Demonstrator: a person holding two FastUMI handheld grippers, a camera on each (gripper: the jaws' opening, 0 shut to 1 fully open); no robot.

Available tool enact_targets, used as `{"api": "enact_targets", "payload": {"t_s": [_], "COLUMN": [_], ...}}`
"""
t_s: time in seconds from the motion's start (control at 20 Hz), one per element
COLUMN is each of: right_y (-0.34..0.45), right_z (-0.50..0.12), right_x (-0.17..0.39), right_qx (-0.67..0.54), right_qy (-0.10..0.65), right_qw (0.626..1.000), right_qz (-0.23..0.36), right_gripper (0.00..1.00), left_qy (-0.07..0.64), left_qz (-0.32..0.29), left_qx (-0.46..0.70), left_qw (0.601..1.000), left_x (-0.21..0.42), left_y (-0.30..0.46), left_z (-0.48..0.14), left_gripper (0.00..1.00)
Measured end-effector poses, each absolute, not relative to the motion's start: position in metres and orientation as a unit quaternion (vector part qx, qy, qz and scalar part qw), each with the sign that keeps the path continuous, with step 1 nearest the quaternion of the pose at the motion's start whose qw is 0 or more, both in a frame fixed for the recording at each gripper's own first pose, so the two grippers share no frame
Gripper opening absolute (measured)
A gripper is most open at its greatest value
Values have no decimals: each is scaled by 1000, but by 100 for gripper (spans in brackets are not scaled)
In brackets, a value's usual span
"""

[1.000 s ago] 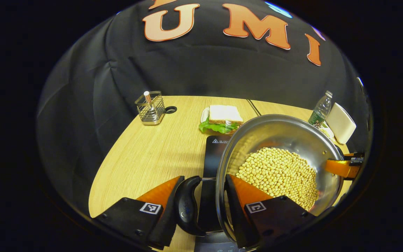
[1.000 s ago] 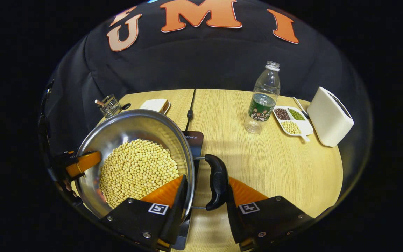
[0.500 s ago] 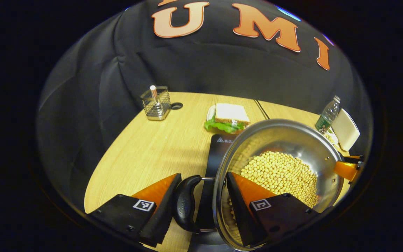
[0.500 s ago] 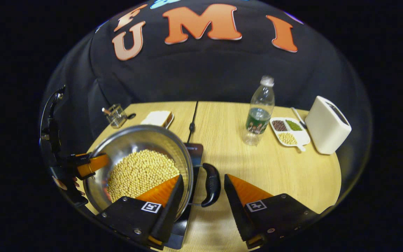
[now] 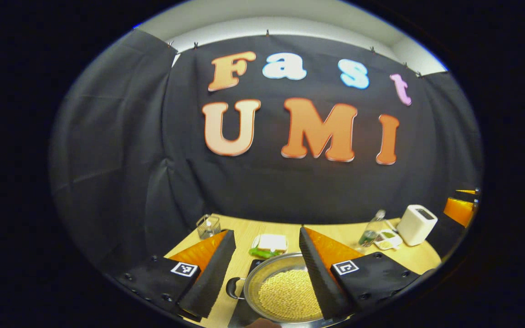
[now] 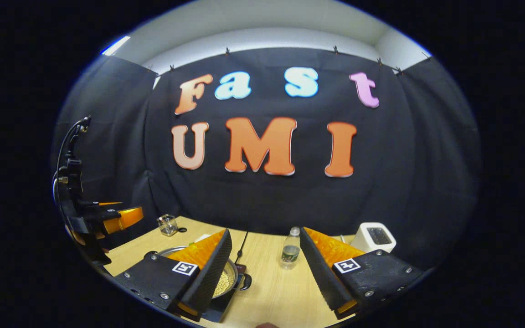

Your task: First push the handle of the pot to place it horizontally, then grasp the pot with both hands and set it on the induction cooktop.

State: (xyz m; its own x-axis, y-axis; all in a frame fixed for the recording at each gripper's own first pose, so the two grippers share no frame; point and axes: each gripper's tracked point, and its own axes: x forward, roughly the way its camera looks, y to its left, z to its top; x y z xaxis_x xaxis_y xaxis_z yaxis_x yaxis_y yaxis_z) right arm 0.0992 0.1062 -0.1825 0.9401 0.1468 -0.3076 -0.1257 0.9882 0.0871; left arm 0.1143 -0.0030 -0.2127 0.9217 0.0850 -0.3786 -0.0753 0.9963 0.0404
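Observation:
A steel pot (image 5: 269, 269) holding yellow soybeans (image 5: 285, 296) rests on the black induction cooktop (image 5: 240, 315), its black side handle (image 5: 232, 288) pointing left. My left gripper (image 5: 267, 231) hangs high above it, open and holding nothing. In the right gripper view the pot (image 6: 226, 279) and its other handle (image 6: 246, 282) peek out beside one finger, with the cooktop (image 6: 219, 309) under them. My right gripper (image 6: 265, 231) is also raised well above the table, open and empty. The left gripper (image 6: 119, 217) appears at the far left there; the right gripper (image 5: 460, 207) shows at the left view's right edge.
On the wooden table (image 6: 267, 291) stand a water bottle (image 6: 291, 249), a white box-shaped appliance (image 6: 374, 237) and a wire holder (image 5: 208, 225). A sandwich (image 5: 269, 244) lies behind the pot, a divided bean dish (image 5: 386, 239) at the right. A cable (image 6: 242, 243) runs back.
Both grippers opened, let go of the pot's handles and lifted far up and back. The pot stays on the cooktop, now small and low in both views.

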Motion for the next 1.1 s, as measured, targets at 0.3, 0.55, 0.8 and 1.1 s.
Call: {"api": "enact_targets", "payload": {"t_s": [0.3, 0.55, 0.8, 1.1], "right_y": [51, 9, -25, -65], "right_z": [-78, -43, -34, -28], "right_x": [46, 28, 20, 3], "right_qx": [33, 4, -15, -16], "right_qy": [92, 61, 66, 84], "right_qw": [993, 998, 998, 996], "right_qz": [60, 27, 17, 12], "right_gripper": [93, 98, 95, 95], "left_qy": [108, 76, 46, 18], "left_qz": [12, 14, 47, 65], "left_qx": [-14, 0, 38, 40], "left_qw": [994, 997, 997, 997], "left_x": [62, 36, 13, -4], "left_y": [-39, -39, -24, -12], "left_z": [-77, -36, -2, 22], "left_gripper": [96, 96, 96, 96]}}
